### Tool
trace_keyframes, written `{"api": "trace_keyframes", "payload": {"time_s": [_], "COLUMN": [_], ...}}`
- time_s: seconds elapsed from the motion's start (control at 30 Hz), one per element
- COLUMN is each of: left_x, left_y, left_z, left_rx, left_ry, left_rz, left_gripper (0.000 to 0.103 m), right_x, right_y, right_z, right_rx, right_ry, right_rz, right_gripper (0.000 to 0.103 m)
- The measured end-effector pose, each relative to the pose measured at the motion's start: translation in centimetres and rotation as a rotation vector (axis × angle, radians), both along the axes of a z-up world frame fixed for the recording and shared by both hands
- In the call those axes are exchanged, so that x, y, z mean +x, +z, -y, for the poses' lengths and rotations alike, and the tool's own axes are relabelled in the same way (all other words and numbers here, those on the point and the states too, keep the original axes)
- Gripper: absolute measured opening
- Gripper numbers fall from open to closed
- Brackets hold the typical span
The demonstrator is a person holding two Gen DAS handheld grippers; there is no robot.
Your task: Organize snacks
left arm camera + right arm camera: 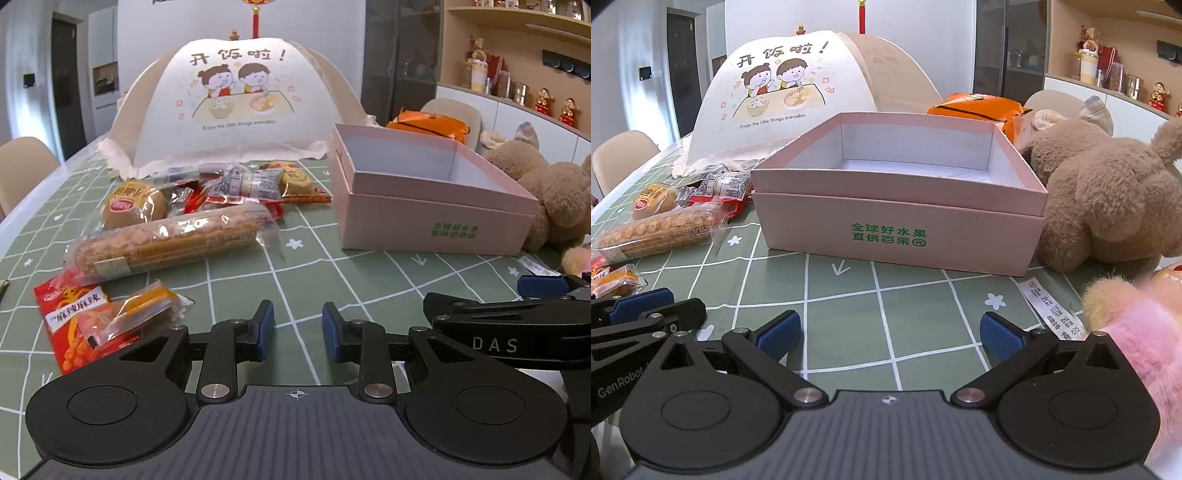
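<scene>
Left tongs (298, 330) narrowly parted, right tongs (890, 334) spread wide — both empty; pink plush (1137, 332) cut off.

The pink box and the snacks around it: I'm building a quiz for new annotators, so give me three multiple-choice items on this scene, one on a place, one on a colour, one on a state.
1. Where do the snacks lie relative to the pink box?
A. Inside it
B. On the table to its left
C. On top of the teddy

2. What colour is the print on the box front?
A. Green
B. Black
C. Red

3. What is in the right claw?
A. A snack
B. The box lid
C. Nothing

Answers:
1 B, the packets sit on the green cloth left of the box in both views.
2 A, the characters on the front wall are green.
3 C, the claw stands wide open above bare cloth.
</scene>
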State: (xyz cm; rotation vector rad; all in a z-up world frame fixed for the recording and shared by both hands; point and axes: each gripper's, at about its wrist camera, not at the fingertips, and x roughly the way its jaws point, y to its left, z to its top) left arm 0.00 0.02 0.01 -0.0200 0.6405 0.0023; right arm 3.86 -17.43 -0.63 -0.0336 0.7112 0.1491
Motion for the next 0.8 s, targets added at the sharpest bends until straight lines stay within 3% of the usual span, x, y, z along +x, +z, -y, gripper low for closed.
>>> {"api": "trace_keyframes", "payload": {"time_s": [0.8], "left_x": [0.22], "left_y": [-0.21], "left_z": [0.16], "left_rx": [0.008], "left_ry": [0.000], "left_rz": [0.002], "left_gripper": [0.033], "right_x": [-0.02], "right_y": [0.01], "right_z": [0.03], "right_rx": [0.002], "right_ry": [0.000], "right_rz": [0.001], "right_gripper": [0.103]}}
